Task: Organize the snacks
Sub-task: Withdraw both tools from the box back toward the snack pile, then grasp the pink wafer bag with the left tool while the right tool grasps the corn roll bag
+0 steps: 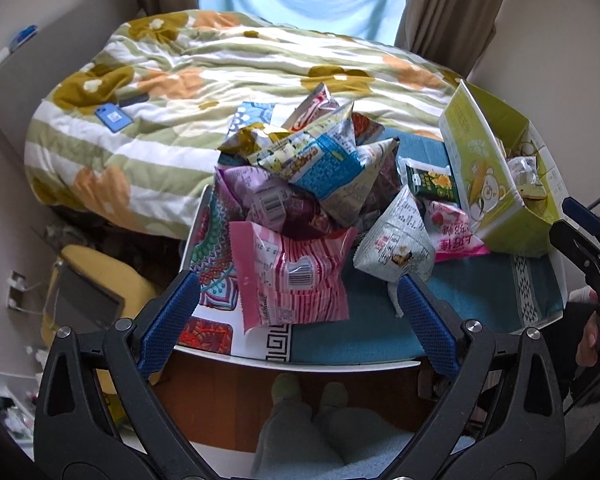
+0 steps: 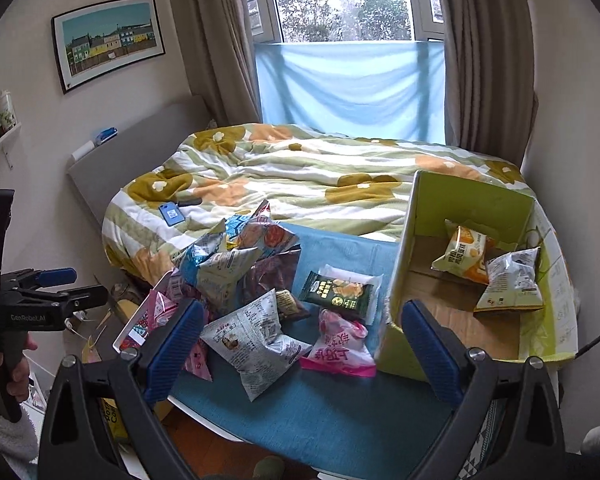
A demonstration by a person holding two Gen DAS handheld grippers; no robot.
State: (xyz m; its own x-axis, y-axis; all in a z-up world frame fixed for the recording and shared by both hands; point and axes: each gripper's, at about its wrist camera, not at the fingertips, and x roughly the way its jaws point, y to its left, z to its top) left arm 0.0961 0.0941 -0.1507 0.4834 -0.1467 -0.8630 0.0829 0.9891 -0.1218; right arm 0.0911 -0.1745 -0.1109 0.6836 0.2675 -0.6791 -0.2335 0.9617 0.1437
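Observation:
A heap of snack packets (image 1: 300,176) lies on a small table with a teal cloth (image 1: 352,336). A pink striped packet (image 1: 296,276) lies at the front of the heap, between the fingers of my open, empty left gripper (image 1: 300,312). A white packet (image 2: 256,340), a pink packet (image 2: 336,344) and a dark green packet (image 2: 340,292) lie loose in front of my open, empty right gripper (image 2: 304,344). A green cardboard box (image 2: 404,264) at the right holds an orange-green packet (image 2: 464,256) and a silver packet (image 2: 512,280).
A bed with a flowered quilt (image 2: 320,176) lies behind the table, with a blue phone (image 2: 174,213) on it. A window with curtains is at the back. The table's near edge (image 1: 320,362) and wooden floor are below. My feet (image 1: 308,392) show underneath.

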